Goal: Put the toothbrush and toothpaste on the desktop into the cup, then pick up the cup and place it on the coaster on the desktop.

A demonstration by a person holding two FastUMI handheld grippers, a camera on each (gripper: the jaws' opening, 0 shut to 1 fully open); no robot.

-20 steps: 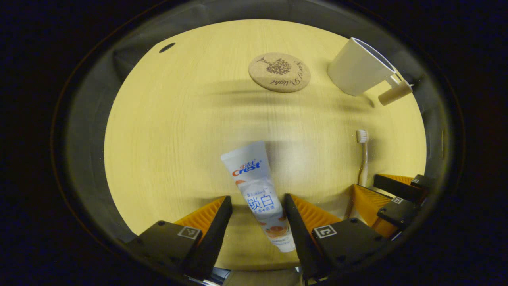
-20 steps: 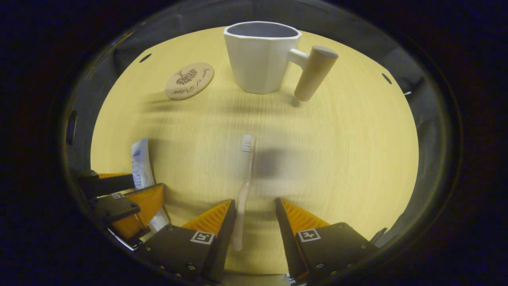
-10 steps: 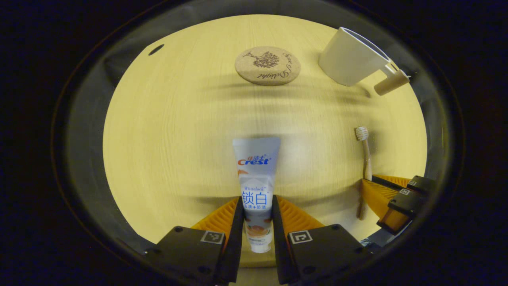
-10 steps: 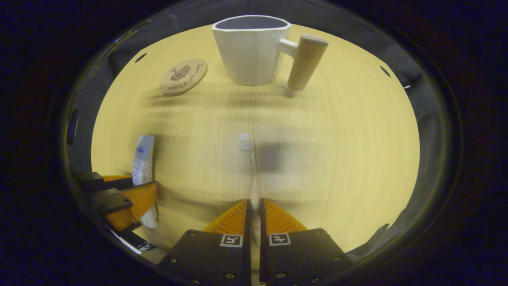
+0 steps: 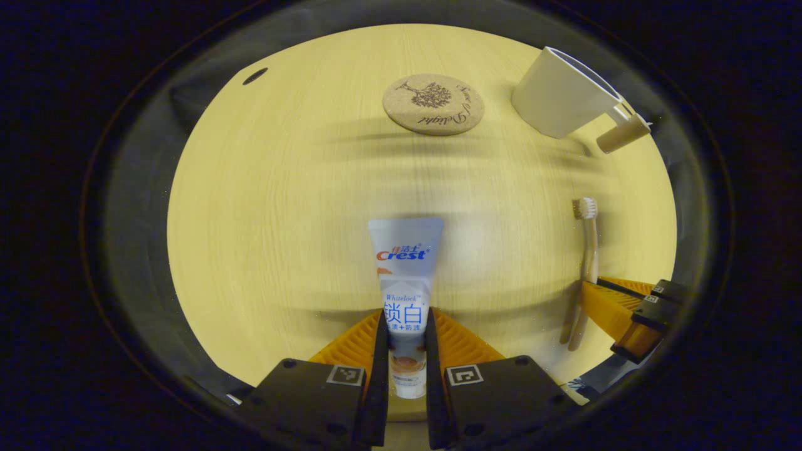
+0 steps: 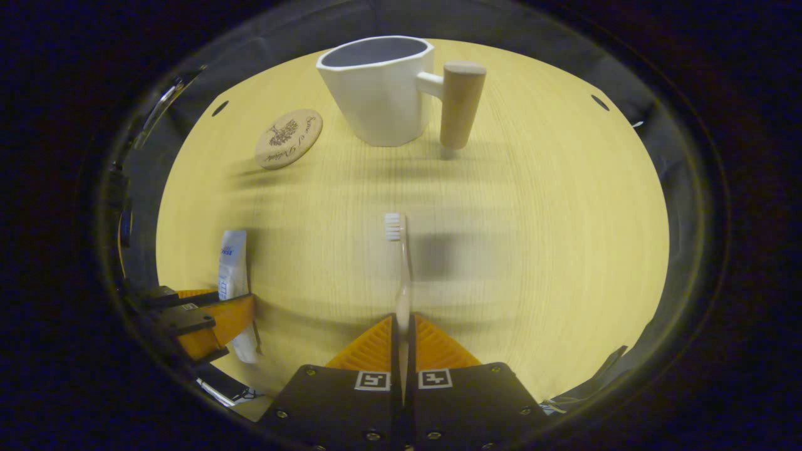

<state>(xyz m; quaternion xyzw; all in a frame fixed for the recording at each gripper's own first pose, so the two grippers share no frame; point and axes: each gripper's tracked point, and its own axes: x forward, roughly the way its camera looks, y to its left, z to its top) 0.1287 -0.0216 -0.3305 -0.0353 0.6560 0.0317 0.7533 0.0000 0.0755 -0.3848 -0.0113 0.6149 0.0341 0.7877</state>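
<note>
In the left gripper view my left gripper point(image 5: 405, 322) is shut on the white toothpaste tube point(image 5: 405, 266), whose flat end points away from me over the desk. My right gripper point(image 6: 403, 326) is shut on the handle of the toothbrush point(image 6: 400, 250), bristle head pointing away. The white cup point(image 6: 376, 88) with a wooden handle point(image 6: 460, 103) stands upright at the far side, mouth open upward. The round cork coaster point(image 6: 288, 138) lies to the left of the cup. The left gripper view also shows the cup point(image 5: 561, 94), the coaster point(image 5: 433, 104), the toothbrush point(image 5: 588, 250) and the right gripper point(image 5: 617, 307).
The pale wooden desktop point(image 6: 532, 238) runs out to dark cloth walls on all sides. Small round holes point(image 5: 254, 76) sit near its far corners. The left gripper point(image 6: 213, 319) with the tube shows at the lower left of the right gripper view.
Both grippers closed: the left one on the toothpaste tube, which straightened between the fingers, and the right one on the toothbrush handle. Both items now seem slightly raised off the desk.
</note>
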